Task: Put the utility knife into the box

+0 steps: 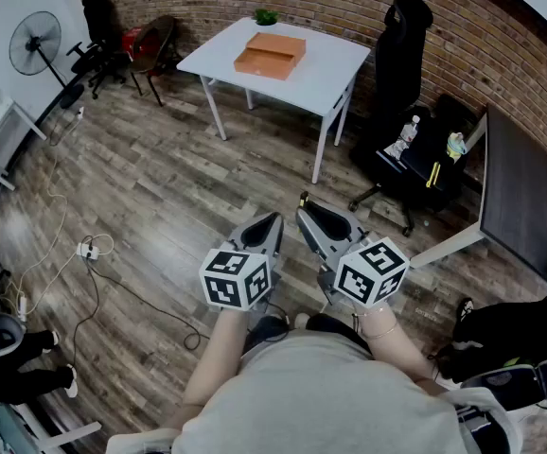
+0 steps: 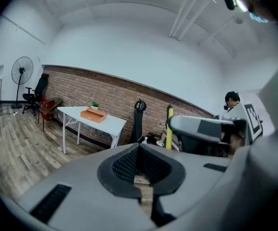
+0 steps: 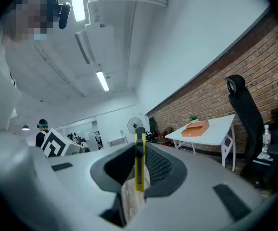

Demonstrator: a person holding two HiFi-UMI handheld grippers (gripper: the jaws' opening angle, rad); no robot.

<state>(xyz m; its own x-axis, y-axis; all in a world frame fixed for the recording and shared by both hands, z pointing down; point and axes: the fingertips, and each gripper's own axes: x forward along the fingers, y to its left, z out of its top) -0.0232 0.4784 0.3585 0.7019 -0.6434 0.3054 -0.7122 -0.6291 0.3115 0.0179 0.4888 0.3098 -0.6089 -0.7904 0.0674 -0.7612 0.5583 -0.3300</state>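
Right gripper [image 3: 138, 154] seemingly firm on utility knife [image 3: 139, 170]

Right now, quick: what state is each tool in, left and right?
Left tool: closed, nothing in it.
Right tool: closed on the utility knife.

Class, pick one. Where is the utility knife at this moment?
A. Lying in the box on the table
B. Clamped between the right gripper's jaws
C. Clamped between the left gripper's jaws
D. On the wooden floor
B: the right gripper view shows the yellow utility knife upright between the jaws of the right gripper, while the orange box sits across the room on the white table.
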